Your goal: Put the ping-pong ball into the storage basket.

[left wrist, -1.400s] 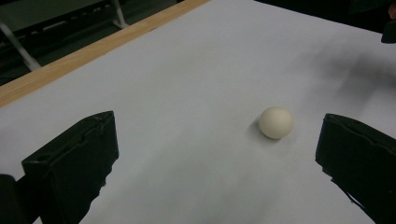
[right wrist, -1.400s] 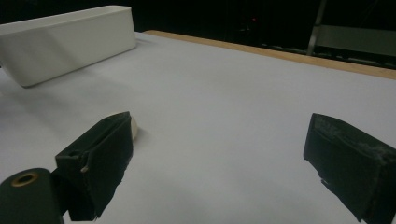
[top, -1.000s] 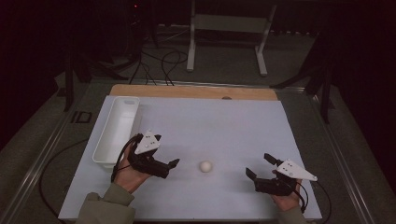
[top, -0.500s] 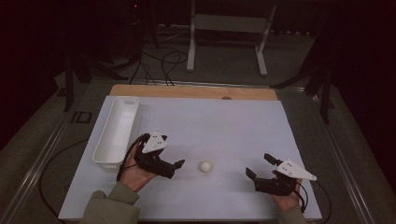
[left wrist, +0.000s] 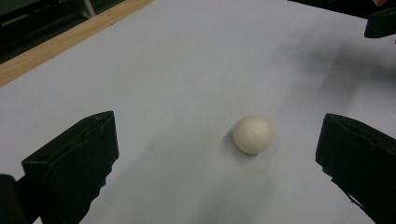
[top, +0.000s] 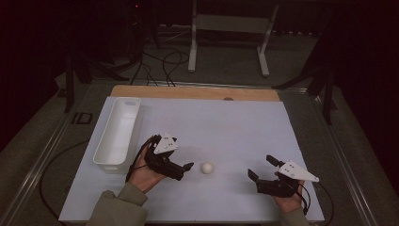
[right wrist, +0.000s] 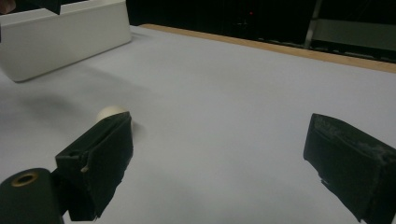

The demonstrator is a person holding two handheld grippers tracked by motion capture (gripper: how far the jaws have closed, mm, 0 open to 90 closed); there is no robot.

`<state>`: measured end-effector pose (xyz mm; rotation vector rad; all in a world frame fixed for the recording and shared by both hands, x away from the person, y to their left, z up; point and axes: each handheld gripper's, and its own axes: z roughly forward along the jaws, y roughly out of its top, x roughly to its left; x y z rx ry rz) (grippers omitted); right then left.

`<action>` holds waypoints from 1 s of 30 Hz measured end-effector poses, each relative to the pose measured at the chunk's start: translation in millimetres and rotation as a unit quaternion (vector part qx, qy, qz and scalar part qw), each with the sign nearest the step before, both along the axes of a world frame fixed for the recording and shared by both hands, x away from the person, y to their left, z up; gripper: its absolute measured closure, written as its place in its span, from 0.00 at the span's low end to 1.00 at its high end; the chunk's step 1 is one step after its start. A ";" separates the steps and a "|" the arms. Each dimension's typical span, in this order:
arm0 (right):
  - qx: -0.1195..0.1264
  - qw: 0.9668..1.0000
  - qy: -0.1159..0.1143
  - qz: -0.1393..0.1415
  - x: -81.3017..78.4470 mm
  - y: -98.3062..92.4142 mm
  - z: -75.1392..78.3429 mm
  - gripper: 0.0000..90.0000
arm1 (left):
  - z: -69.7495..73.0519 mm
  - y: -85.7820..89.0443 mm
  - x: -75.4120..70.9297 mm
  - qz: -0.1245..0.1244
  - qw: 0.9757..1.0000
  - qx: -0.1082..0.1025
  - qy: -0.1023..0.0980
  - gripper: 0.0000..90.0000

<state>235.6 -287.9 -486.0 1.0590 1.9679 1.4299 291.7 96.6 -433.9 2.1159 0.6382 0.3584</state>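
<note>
At the left of the high view, a white bin (top: pixel 116 134) lies lengthwise on the pale table (top: pixel 226 122), running from upper left toward the centre left of the frame. Just right of its near end sits the left gripper (top: pixel 183 168), held in a hand (top: pixel 143 174) that comes up from the bottom edge in a green sleeve (top: pixel 115 209). Its jaws stand apart and point right, toward the ball (top: pixel 207 167). The ball rests on the table just below the centre of the frame, close to the jaw tips but not touching them.

In the left gripper view, the ball (left wrist: pixel 252 134) lies right of centre, between the lines of the two open jaws but a little ahead of them, nearer the right-hand one.

At the lower right of the high view, the right gripper (top: pixel 261 168) sits low over the table, well apart from the ball, its jaws wide apart and aimed left. In the right gripper view, the ball (right wrist: pixel 110 113) peeks out behind the left jaw, and the bin (right wrist: pixel 65 37) fills the upper left corner.
</note>
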 end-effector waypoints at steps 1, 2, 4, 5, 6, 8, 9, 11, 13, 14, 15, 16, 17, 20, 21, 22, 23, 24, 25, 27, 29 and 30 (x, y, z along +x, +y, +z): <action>0.000 1.000 0.000 0.000 0.0 0.0 0.0 0.09 | -0.5 -1.4 0.3 0.000 1.000 -0.001 0.001 0.00; 0.000 1.000 0.000 0.000 0.0 0.0 0.0 0.09 | -0.5 -1.4 0.3 0.000 1.000 -0.001 0.001 0.00; 0.000 1.000 0.001 0.000 0.0 -0.1 0.0 0.09 | -1.8 -5.1 1.7 -0.004 1.000 0.001 0.003 0.00; -0.001 1.000 0.000 0.001 0.1 -0.2 -0.1 0.09 | -2.3 -6.3 2.1 -0.005 1.000 0.001 0.004 0.00; -0.001 1.000 0.001 0.001 0.0 -0.2 -0.1 0.09 | -2.6 -7.3 2.6 -0.007 1.000 0.004 0.004 0.00; -0.001 1.000 0.001 0.001 0.1 -0.3 -0.1 0.09 | -3.6 -9.3 3.5 -0.009 1.000 0.006 0.006 0.00; -0.001 1.000 0.001 0.001 0.1 -0.3 -0.1 0.09 | -4.2 -10.6 3.7 -0.009 1.000 0.005 0.007 0.00; -0.001 1.000 0.002 0.002 0.0 -0.2 -0.1 0.09 | -5.3 -12.6 4.3 -0.011 1.000 0.006 0.009 0.00; -0.001 1.000 0.002 0.002 0.1 -0.3 -0.2 0.09 | -6.3 -14.3 5.1 -0.013 1.000 0.008 0.010 0.00; -0.002 1.000 0.001 0.002 0.1 -0.3 -0.2 0.09 | -6.9 -15.1 5.5 -0.014 1.000 0.008 0.011 0.00; -0.001 1.000 0.002 0.001 0.0 -0.3 -0.1 0.09 | -7.4 -15.8 5.8 -0.015 1.000 0.010 0.013 0.00; -0.001 1.000 0.002 0.001 0.0 -0.3 -0.1 0.09 | -8.2 -17.0 6.1 -0.015 1.000 0.008 0.013 0.00; -0.001 1.000 0.002 0.001 0.0 -0.4 -0.1 0.09 | -8.2 -17.0 6.1 -0.015 1.000 0.008 0.013 0.00; -0.002 1.000 0.002 0.001 0.1 -0.4 -0.2 0.09 | -10.3 -19.9 7.6 -0.019 1.000 0.010 0.016 0.00; -0.002 1.000 0.002 0.002 0.1 -0.4 -0.2 0.09 | -10.7 -20.5 8.0 -0.020 1.000 0.011 0.018 0.00; -0.002 1.000 0.002 0.002 0.1 -0.4 -0.2 0.09 | -11.4 -21.3 8.1 -0.021 1.000 0.011 0.019 0.00; -0.002 1.000 0.002 0.002 0.1 -0.4 -0.2 0.09 | -11.9 -22.0 8.5 -0.022 1.000 0.012 0.019 0.00; -0.002 1.000 0.002 0.002 0.1 -0.4 -0.2 0.09 | -12.3 -22.5 8.9 -0.023 0.999 0.014 0.019 0.00; -0.002 1.000 0.002 0.001 0.1 -0.4 -0.2 0.09 | -12.7 -23.2 9.1 -0.025 0.999 0.013 0.020 0.00; -0.002 1.000 0.002 0.001 0.1 -0.5 -0.2 0.09 | -13.8 -24.6 9.7 -0.026 0.999 0.013 0.021 0.00; -0.001 1.000 0.002 0.001 0.2 -0.5 -0.3 0.09 | -15.0 -26.0 10.5 -0.027 0.999 0.014 0.023 0.00; -0.001 1.000 0.002 0.001 0.2 -0.5 -0.3 0.09 | -15.0 -26.0 10.5 -0.027 0.999 0.014 0.023 0.00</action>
